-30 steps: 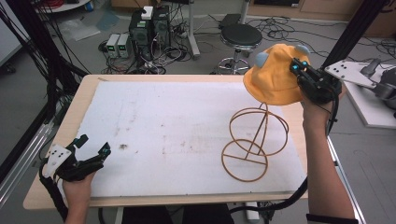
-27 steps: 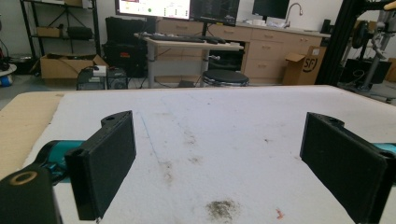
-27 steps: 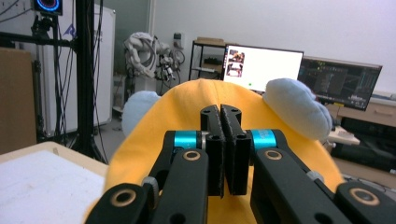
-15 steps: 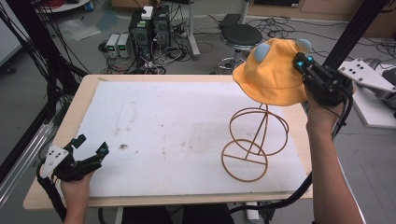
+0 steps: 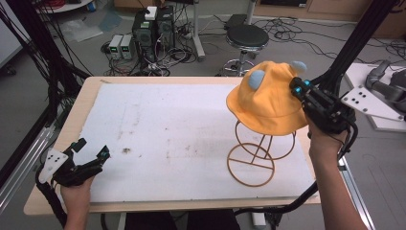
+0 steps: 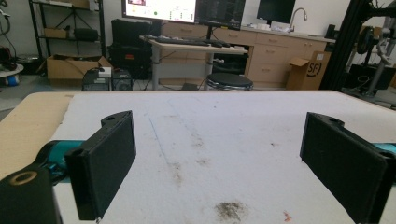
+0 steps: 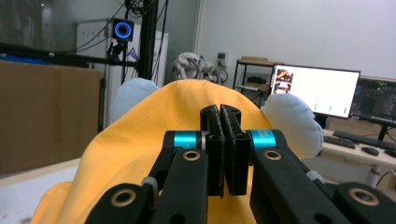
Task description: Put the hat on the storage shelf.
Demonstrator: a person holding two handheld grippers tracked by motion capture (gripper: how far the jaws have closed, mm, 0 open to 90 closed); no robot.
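Observation:
An orange bucket hat [image 5: 265, 103] with two pale blue ears hangs in the air just above a tan wire hat stand [image 5: 258, 152] at the table's right side. My right gripper [image 5: 300, 91] is shut on the hat's right edge, held up by the person's right hand. In the right gripper view the hat [image 7: 140, 140] spreads behind the closed jaws of the right gripper [image 7: 224, 116], with a blue ear on each side. My left gripper [image 5: 91, 149] rests open at the front left corner of the white board [image 5: 167, 124]; in its own view the left gripper [image 6: 217, 163] holds nothing.
The white board [image 6: 224, 135] bears brown stains, one near the left gripper [image 5: 127, 150]. A black stool [image 5: 246, 36] and computer boxes [image 5: 153, 26] stand on the floor beyond the far edge. Black frame posts [image 5: 356, 45] rise at the right, and a grey robot part [image 5: 383, 86] lies there.
My right gripper has carried the hat leftward and downward, from up beside the stand to directly over its top ring. The left gripper has stayed in place, open.

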